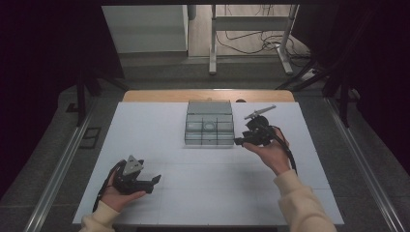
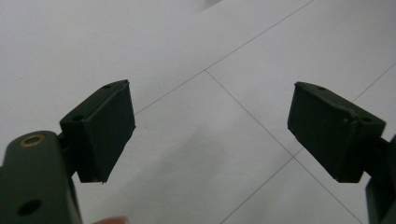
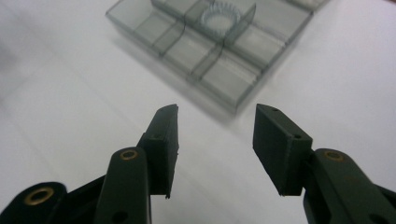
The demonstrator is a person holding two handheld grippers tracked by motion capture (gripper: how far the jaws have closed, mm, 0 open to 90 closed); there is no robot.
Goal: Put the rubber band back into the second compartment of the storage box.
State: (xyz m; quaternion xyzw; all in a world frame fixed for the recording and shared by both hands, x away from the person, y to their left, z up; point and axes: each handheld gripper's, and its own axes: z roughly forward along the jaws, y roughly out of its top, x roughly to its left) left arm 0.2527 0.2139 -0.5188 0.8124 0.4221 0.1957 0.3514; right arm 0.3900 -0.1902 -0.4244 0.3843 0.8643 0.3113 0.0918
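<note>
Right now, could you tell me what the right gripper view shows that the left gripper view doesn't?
The right gripper view looks past its open claw to a clear plastic organiser box with divided compartments and a round ridged one near the middle, just ahead. The left gripper view has its own claw, opened wider, over bare surface crossed by thin seam lines, with a fingertip at the bottom edge. Both share the white table and black jaws holding nothing.
</note>
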